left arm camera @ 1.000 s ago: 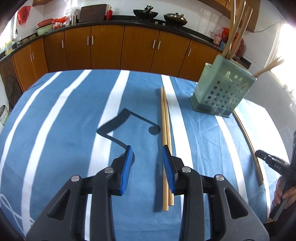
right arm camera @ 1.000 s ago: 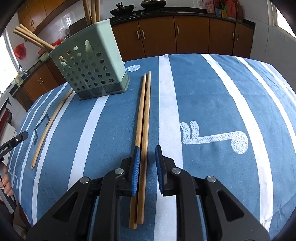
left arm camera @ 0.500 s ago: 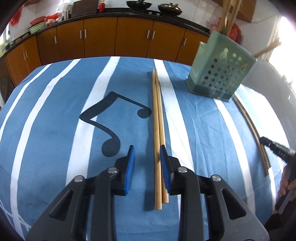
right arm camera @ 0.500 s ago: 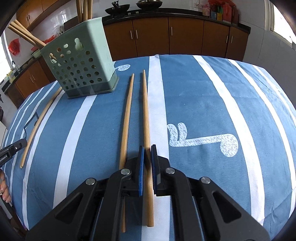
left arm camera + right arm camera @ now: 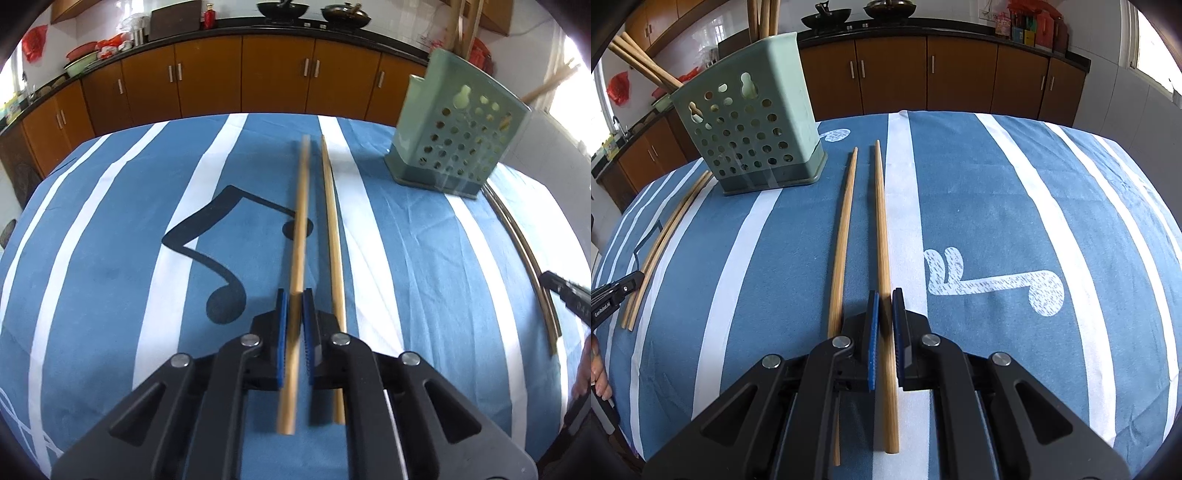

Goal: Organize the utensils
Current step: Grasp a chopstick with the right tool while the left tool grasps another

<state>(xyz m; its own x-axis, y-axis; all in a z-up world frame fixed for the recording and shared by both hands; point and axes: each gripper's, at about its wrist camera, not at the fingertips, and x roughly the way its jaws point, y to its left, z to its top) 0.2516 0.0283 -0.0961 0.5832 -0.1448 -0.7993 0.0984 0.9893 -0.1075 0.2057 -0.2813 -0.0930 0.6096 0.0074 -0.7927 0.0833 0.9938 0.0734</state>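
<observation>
Left wrist view: the chopstick (image 5: pixel 299 236) running toward 12 o'clock is smeared with motion blur, so its far tip is mush. The green holder (image 5: pixel 458 147) at 2 o'clock has its sticks chopped off by the top edge. At 4 o'clock there's a sliver of, probably, the other gripper (image 5: pixel 565 295), mostly cut off. Right wrist view: a hand (image 5: pixel 600 369) at 9 o'clock is barely in frame.

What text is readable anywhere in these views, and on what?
"GenRobot.AI": white print on the left gripper body, at the right wrist view's left edge.
White characters on the right gripper body: blurred, unreadable.
Packet labels on the counter: too small to read.
Tablecloth: no words, only music-note signs, a dark note and a white note.
</observation>
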